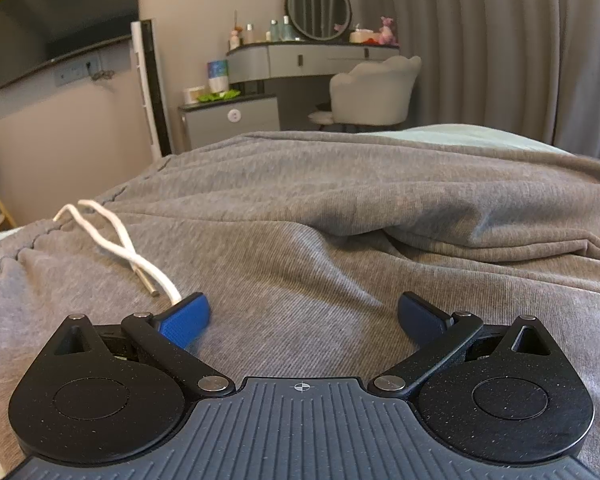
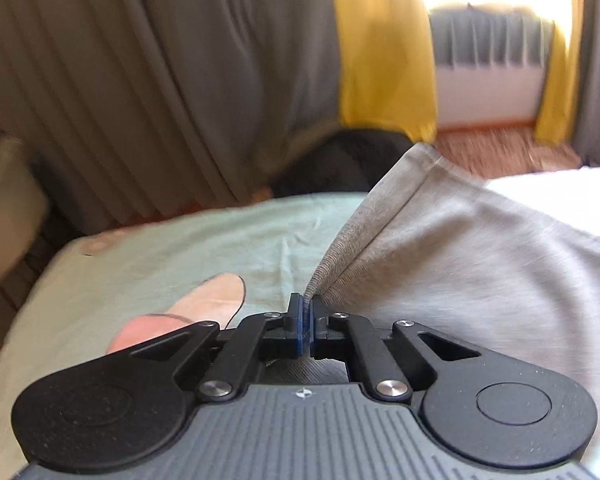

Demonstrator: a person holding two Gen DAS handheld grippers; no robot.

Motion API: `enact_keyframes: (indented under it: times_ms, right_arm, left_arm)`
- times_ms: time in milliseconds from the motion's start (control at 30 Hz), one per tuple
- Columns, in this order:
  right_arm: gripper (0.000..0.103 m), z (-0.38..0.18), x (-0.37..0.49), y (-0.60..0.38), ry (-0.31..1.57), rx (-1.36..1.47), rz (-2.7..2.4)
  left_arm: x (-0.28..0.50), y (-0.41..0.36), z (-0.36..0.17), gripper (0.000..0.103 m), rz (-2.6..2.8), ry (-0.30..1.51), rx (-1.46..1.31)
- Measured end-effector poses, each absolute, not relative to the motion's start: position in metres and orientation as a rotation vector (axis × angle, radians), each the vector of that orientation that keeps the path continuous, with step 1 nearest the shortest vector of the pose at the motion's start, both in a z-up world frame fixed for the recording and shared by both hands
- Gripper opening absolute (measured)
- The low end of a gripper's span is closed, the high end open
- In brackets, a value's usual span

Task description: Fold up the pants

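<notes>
Through the left wrist camera we see our left claw (image 1: 304, 316) spread wide, its blue fingers (image 1: 186, 322) low over a pair of grey pants (image 1: 340, 216) lying rumpled across a bed. The white drawstring (image 1: 120, 240) trails over the cloth from the waistband at the left, and its end lies just beside the claw's left finger. Nothing is held between the fingers. Beyond the bed stand a grey vanity table (image 1: 312, 58) with a round mirror (image 1: 319, 7), a pale chair (image 1: 374, 92), and grey curtains (image 1: 500, 48); a dark television (image 1: 56, 20) hangs on the left wall.

Through the right wrist camera, which is somewhat blurred, our right claw (image 2: 307, 322) is pressed together, pinching a hemmed edge of the grey pants (image 2: 440, 248). The cloth rises from the fingers as a taut ridge and spreads away to the right. Under it lies a pale green bed sheet (image 2: 180, 240) with a pink printed shape. Grey and yellow curtains (image 2: 384, 48) hang behind.
</notes>
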State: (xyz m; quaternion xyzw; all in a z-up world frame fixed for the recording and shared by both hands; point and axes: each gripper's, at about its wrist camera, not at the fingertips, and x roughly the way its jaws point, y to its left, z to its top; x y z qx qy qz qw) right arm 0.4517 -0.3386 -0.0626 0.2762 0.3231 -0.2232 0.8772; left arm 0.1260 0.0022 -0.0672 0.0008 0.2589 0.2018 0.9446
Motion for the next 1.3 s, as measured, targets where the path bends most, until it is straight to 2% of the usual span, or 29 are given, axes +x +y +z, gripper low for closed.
enact_keyframes:
  times_ms: [200, 333, 433, 467, 500, 567, 733, 967, 1033, 1067, 1100, 1200, 1267, 1300]
  right_arm:
    - [0.002, -0.046, 0.275, -0.344, 0.539, 0.591, -0.396]
    - [0.002, -0.088, 0.188, -0.341, 0.657, 0.566, -0.425]
    - [0.000, -0.103, 0.164, -0.345, 0.700, 0.525, -0.423]
    - [0.007, -0.096, 0.164, -0.348, 0.690, 0.529, -0.421]
    - [0.020, -0.089, 0.166, -0.351, 0.682, 0.517, -0.422]
    - [0.035, -0.080, 0.171, -0.345, 0.665, 0.416, -0.397]
    - [0.035, -0.085, 0.197, -0.324, 0.636, -0.010, -0.383]
    - [0.030, -0.103, 0.246, -0.333, 0.714, -0.100, -0.288]
    - [0.018, -0.102, 0.251, -0.336, 0.716, -0.072, -0.279]
    - [0.006, -0.102, 0.250, -0.339, 0.713, -0.054, -0.282]
    - [0.001, -0.102, 0.249, -0.342, 0.710, -0.031, -0.282]
    - [0.000, -0.096, 0.239, -0.354, 0.665, 0.077, -0.302]
    - [0.000, -0.091, 0.228, -0.371, 0.619, 0.193, -0.317]
    - [0.000, -0.089, 0.222, -0.380, 0.603, 0.265, -0.333]
  left_arm:
    - [0.126, 0.011, -0.061, 0.103, 0.355, 0.537, -0.054]
    - [0.124, 0.017, -0.055, 0.103, 0.287, 0.544, -0.083]
    - [0.119, 0.022, -0.047, 0.103, 0.230, 0.554, -0.123]
    - [0.117, 0.025, -0.044, 0.103, 0.206, 0.557, -0.153]
    - [0.116, 0.028, -0.041, 0.103, 0.192, 0.558, -0.176]
    - [0.113, 0.034, -0.032, 0.103, 0.147, 0.562, -0.237]
    - [0.122, 0.064, 0.001, 0.103, 0.082, 0.567, -0.429]
    - [0.219, 0.115, 0.016, 0.103, 0.078, 0.620, -0.598]
    - [0.246, 0.122, 0.012, 0.103, 0.082, 0.643, -0.636]
    - [0.260, 0.125, 0.009, 0.103, 0.084, 0.647, -0.653]
    - [0.273, 0.128, 0.005, 0.102, 0.087, 0.652, -0.670]
    - [0.304, 0.133, -0.010, 0.081, 0.078, 0.704, -0.717]
    - [0.320, 0.138, -0.025, 0.079, 0.080, 0.758, -0.768]
    - [0.324, 0.141, -0.031, 0.073, 0.085, 0.781, -0.797]
